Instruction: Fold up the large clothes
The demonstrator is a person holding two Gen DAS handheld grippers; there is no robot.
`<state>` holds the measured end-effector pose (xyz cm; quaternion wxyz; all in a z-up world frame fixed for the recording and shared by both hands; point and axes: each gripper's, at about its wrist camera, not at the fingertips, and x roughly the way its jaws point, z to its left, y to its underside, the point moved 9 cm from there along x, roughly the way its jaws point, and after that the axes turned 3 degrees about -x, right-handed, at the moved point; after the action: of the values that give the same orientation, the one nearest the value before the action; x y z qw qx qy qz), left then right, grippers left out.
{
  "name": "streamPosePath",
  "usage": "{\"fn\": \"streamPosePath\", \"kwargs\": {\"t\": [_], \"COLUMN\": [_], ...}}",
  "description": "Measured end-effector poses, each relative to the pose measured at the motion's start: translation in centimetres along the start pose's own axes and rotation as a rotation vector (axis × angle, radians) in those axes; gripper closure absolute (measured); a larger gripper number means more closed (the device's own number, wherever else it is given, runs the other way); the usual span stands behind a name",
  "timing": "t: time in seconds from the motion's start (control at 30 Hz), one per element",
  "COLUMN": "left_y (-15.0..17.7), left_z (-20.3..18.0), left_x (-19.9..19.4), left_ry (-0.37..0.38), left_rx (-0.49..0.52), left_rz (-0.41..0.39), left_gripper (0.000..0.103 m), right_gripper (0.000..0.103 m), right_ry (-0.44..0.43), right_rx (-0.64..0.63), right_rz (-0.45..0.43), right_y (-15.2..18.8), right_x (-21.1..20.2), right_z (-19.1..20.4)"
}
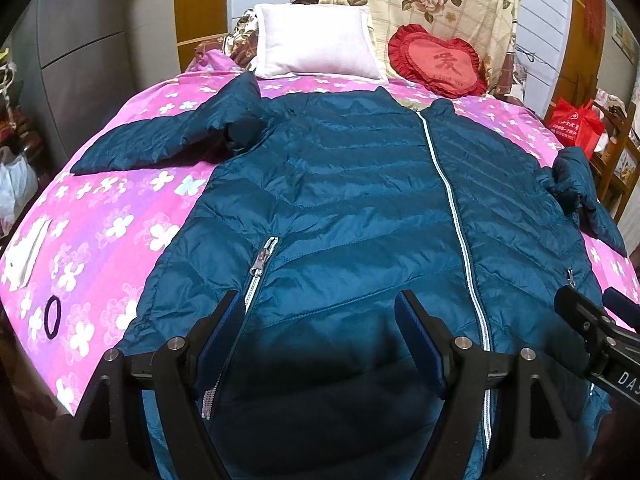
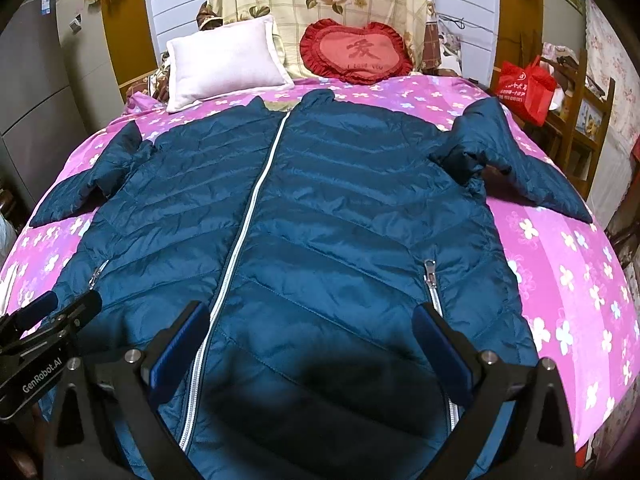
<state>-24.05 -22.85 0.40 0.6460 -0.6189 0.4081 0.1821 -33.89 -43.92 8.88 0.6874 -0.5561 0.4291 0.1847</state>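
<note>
Pink floral bedding [image 1: 100,216] is covering the bed and serving as the work surface. Counted items: one teal quilted jacket [image 1: 340,200], two cushions, one black hair tie, one white flat item, one red bag.

From left to right in the left wrist view: the white flat item [image 1: 28,256] is lying at 9 o'clock, with the hair tie [image 1: 52,316] just below it at 8 o'clock. The jacket is lying face up and zipped, its collar pointing to 12 o'clock and both sleeves spreading outward. One white pillow [image 1: 316,44] is resting at 12 o'clock, one red heart cushion [image 1: 440,64] at 1 o'clock, and the red bag [image 1: 576,120] is sitting on a wooden shelf at 2 o'clock; its contents cannot be told.

The left gripper [image 1: 320,332] is hovering with jaws released, spread wide over the hem at 6 o'clock; the jacket's left pocket zipper [image 1: 260,264] is lying beside its left finger. Whether the fingers are touching the fabric cannot be told.

The right gripper [image 2: 308,340] is likewise standing open over the hem at 6 o'clock, gripping nothing. The main zipper [image 2: 256,200] is running past its left finger, and the other pocket zipper [image 2: 430,276] is lying beside its right finger.
</note>
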Motion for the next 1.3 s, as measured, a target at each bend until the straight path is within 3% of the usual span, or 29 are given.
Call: {"fn": "streamPosePath", "kwargs": {"t": [1.3], "left_y": [-0.2], "left_z": [-1.0], "left_x": [0.4], "left_ry": [0.020], "left_rx": [0.037], "left_rz": [0.014], "left_gripper": [0.048], "right_gripper": [0.000], "right_ry": [0.004], "right_rx": [0.015], "right_rz": [0.015], "right_y": [0.0], "right_x": [1.0], "right_z": [-0.4]}}
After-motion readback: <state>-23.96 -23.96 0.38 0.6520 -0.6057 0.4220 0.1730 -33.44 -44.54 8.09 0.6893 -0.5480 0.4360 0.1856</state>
